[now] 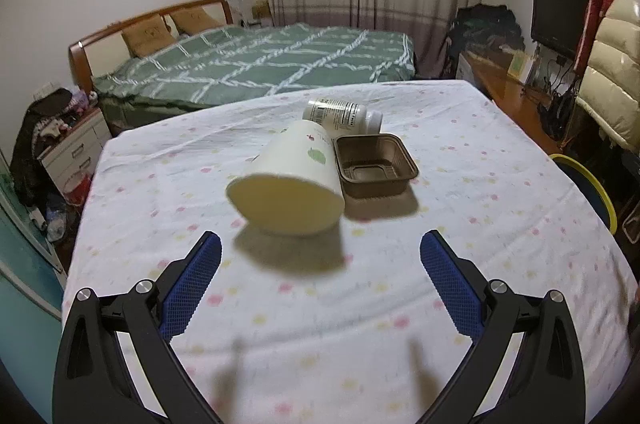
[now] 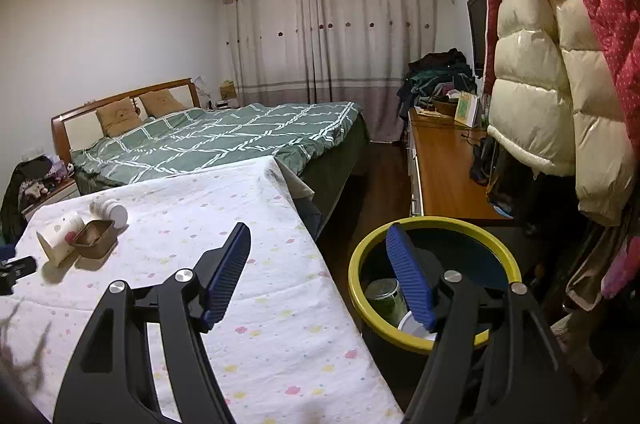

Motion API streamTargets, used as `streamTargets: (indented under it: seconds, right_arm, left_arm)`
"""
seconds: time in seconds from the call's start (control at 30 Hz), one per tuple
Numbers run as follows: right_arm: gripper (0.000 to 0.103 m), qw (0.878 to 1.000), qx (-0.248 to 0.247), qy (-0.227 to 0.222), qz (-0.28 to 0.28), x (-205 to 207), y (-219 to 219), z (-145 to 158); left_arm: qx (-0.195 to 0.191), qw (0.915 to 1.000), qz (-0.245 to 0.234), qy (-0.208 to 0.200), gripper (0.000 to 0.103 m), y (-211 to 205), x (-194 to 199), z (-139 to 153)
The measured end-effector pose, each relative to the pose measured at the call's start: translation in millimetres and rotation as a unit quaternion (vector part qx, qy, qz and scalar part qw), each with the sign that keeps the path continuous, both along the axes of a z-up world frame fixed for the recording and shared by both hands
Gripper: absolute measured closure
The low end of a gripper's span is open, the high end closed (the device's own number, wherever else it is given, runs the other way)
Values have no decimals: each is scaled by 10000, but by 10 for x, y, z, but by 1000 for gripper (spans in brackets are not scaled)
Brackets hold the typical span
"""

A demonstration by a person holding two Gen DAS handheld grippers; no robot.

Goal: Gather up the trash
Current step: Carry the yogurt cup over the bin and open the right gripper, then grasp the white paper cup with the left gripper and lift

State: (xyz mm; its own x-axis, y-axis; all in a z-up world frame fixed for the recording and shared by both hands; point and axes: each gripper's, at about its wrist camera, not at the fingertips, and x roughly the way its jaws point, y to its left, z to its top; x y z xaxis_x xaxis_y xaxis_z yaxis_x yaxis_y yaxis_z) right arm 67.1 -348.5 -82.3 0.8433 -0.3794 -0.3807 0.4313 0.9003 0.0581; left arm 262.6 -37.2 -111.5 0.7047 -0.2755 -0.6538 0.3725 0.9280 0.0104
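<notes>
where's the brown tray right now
In the left wrist view the brown tray sits mid-table, right of the tipped paper cup, with the white bottle lying just behind.

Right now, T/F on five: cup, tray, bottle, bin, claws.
1. The paper cup lies on its side on the table. True.
2. The brown tray sits upside down. False: its open side faces up, and it looks empty.
3. The white bottle lies behind the cup and tray. True.
4. The yellow-rimmed bin is empty. False: a jar and something white already lie inside.
5. The left claw is clamped on the cup. False: it is open, short of the cup. The right claw is open too, nothing between its jaws.
</notes>
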Motion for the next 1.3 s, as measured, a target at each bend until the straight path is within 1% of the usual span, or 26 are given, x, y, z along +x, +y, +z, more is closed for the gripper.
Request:
streamTargets:
  seconds: [0.1,0.23,0.37,0.6,0.73,0.9,1.0,1.07,1.1,1.13,1.17,1.2,1.3]
  right_arm:
    - [36,10000,40,13,-2,-3,-14,-11]
    - [36,9999,125,30,2,6,-38,-18]
    - [36,9997,249,52,-1,15,-80,-35]
    - [36,9992,391,124,0,46,-119,-53]
    - [36,9987,487,158,23,56,-144,-69]
    - [36,9980,589,204,45,79,-169,-87]
    - [36,9979,597,257,62,105,-168,-92]
    - [36,9977,603,294,66,123,-163,-102]
    - [36,9977,609,303,63,125,-164,-103]
    - [36,9975,622,317,52,129,-168,-107]
    - [36,9975,633,319,44,128,-172,-109]
    - [36,9973,656,314,34,126,-182,-110]
    - [36,9966,753,334,30,126,-219,-123]
  left_arm:
    - [-53,9995,-39,301,5,-39,283,-50]
    - [70,9989,87,457,5,-64,582,-130]
    - [174,9989,76,433,5,-92,715,-154]
    - [310,9979,-299,488,5,-191,915,-116]
    - [526,9959,-523,509,5,-260,970,-134]
    - [836,9940,-649,283,5,-190,1005,-62]
    - [863,9921,-821,386,5,-118,1076,13]
    - [894,9901,-948,515,5,-130,1151,52]
    - [928,9874,-1082,685,5,-166,1219,66]
    - [976,9855,-1151,772,5,-184,1246,63]
    - [1053,9830,-1233,860,5,-219,1275,57]
    - [1199,9787,-1362,957,5,-277,1318,48]
    - [1465,9701,-1554,1156,5,-400,1372,-5]
